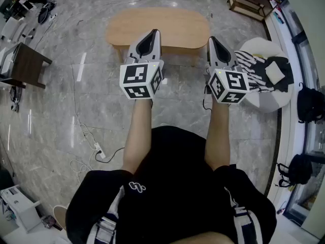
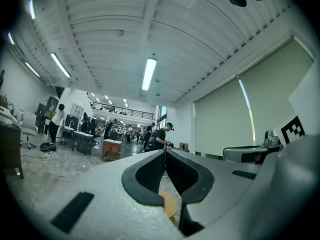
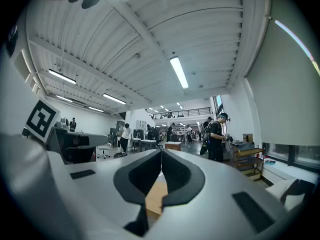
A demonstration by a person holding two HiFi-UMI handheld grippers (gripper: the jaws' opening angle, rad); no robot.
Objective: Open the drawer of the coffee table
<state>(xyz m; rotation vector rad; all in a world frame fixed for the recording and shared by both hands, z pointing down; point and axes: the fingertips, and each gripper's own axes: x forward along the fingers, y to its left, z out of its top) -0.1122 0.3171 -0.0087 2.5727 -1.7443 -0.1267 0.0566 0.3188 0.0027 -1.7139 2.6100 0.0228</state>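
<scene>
Head view: both arms reach forward over the marble floor (image 1: 76, 111), grippers level and side by side. The left gripper (image 1: 151, 34) has its tip over the near edge of the table (image 1: 172, 23), an oval wooden top straight ahead. The right gripper (image 1: 212, 39) sits near the same edge, towards the table's right end. I can't make out the drawer from this steep angle; it may be under the top. A white stool (image 1: 274, 103) with a striped cloth (image 1: 254, 67) stands just right of the right gripper.

Left gripper view: jaws clenched tight, meeting at the tip, nothing between them. A sliver of table wood shows low in the gap behind the tip.

Right gripper view: same here, jaws pressed together and empty, wood showing underneath
</scene>
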